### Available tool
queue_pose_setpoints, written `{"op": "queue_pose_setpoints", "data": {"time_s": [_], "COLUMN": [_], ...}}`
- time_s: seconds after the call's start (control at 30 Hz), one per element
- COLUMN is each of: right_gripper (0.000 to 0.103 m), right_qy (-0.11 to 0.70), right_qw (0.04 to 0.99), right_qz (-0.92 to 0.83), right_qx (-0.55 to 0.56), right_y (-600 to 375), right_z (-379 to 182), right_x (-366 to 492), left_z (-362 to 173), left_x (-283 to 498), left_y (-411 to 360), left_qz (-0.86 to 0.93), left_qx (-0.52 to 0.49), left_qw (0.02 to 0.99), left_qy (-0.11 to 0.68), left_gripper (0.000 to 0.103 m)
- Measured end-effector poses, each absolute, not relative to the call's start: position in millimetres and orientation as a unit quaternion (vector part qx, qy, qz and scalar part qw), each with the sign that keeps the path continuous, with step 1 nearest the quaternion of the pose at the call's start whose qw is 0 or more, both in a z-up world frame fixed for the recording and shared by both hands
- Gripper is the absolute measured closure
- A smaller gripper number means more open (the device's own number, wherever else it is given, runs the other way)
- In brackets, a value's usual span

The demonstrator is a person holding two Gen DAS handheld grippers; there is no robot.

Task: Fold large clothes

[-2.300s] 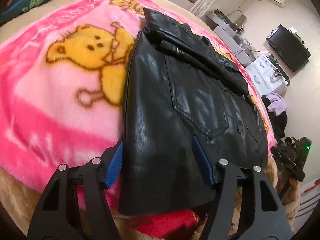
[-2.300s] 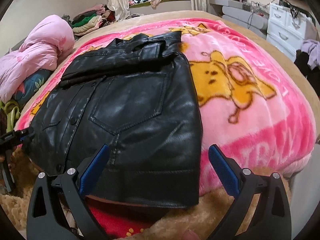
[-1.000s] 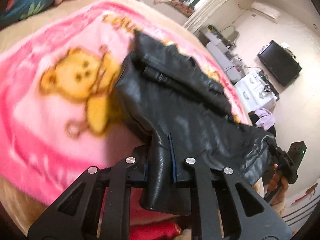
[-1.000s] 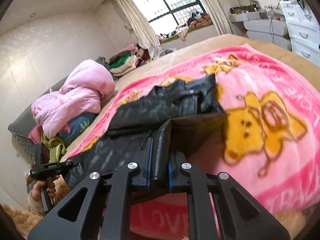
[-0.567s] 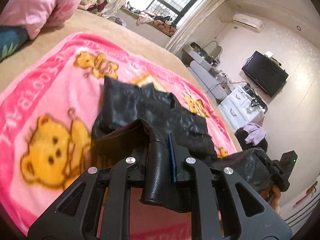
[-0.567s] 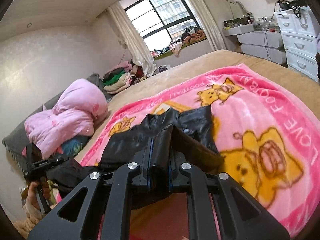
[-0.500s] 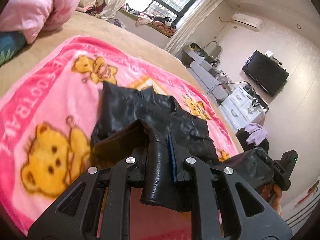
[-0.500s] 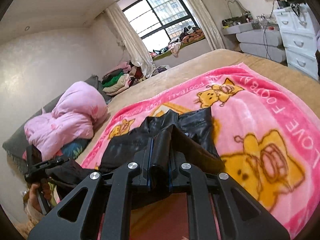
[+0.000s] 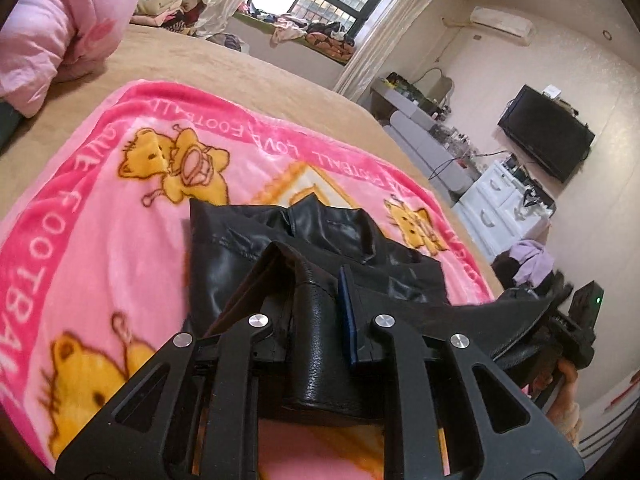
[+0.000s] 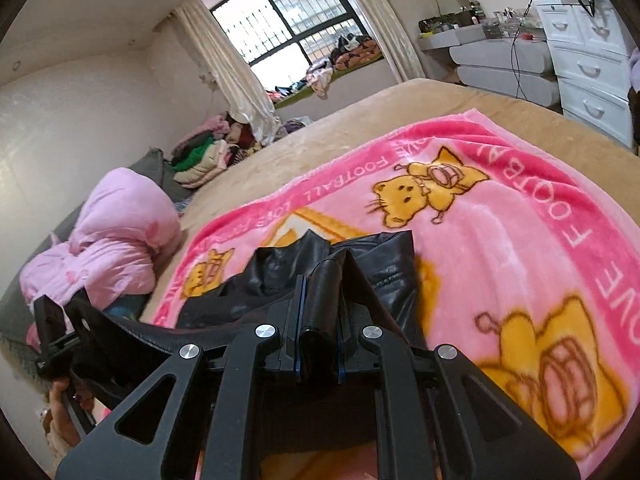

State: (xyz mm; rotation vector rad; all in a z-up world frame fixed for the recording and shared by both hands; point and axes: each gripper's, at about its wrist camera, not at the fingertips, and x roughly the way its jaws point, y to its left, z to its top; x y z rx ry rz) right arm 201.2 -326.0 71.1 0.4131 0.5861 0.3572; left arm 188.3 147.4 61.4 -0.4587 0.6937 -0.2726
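Black leather jacket (image 9: 320, 232): collar end lies on the pink blanket (image 9: 100, 208) near its middle, toward the far edge; the hem end is raised off the surface. The blanket covers the tan bed (image 9: 224, 64), giving a flat folding surface. A pink duvet (image 10: 108, 240) lies bunched at the bed's left edge, well apart from the jacket. Left gripper (image 9: 320, 320): jaws clamped on one hem corner, leather bunched between them. Right gripper (image 10: 318, 320): jaws clamped on the opposite hem corner. Holding both corners level keeps the hem taut, apparently so that the lower half can be carried over the collar end as one fold.
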Motion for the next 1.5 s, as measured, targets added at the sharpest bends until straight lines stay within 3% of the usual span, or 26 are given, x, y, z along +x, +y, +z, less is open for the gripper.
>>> {"op": "queue_pose_setpoints", "data": {"time_s": [0.77,0.83,0.97,1.1,1.27,1.4,1.5], "right_gripper": [0.087,0.084,0.072,0.047,0.034,0.031,0.031], "right_qy": [0.341,0.339,0.338,0.320,0.305,0.315,0.335], "right_qw": [0.925,0.926,0.925,0.927,0.936,0.941,0.936], "right_qz": [0.096,0.095,0.101,0.121,0.124,0.107,0.098], "right_qx": [0.140,0.133,0.137,0.154,0.124,0.064,0.030], "right_y": [-301,-299,-298,-300,-299,-289,-283], "right_z": [29,28,27,33,41,38,26], "right_x": [278,278,279,274,268,269,276], "left_z": [21,21,25,27,34,28,17], "left_x": [238,237,235,234,232,237,243], "left_y": [170,170,169,170,177,178,177], "left_qz": [-0.121,-0.126,-0.143,-0.144,-0.117,-0.081,-0.077], "left_qx": [-0.221,-0.218,-0.226,-0.223,-0.211,-0.184,-0.177], "left_qw": [0.894,0.895,0.894,0.899,0.910,0.916,0.912], "left_qy": [0.371,0.367,0.359,0.348,0.337,0.347,0.363], "left_gripper": [0.083,0.078,0.067,0.054,0.052,0.052,0.040]}}
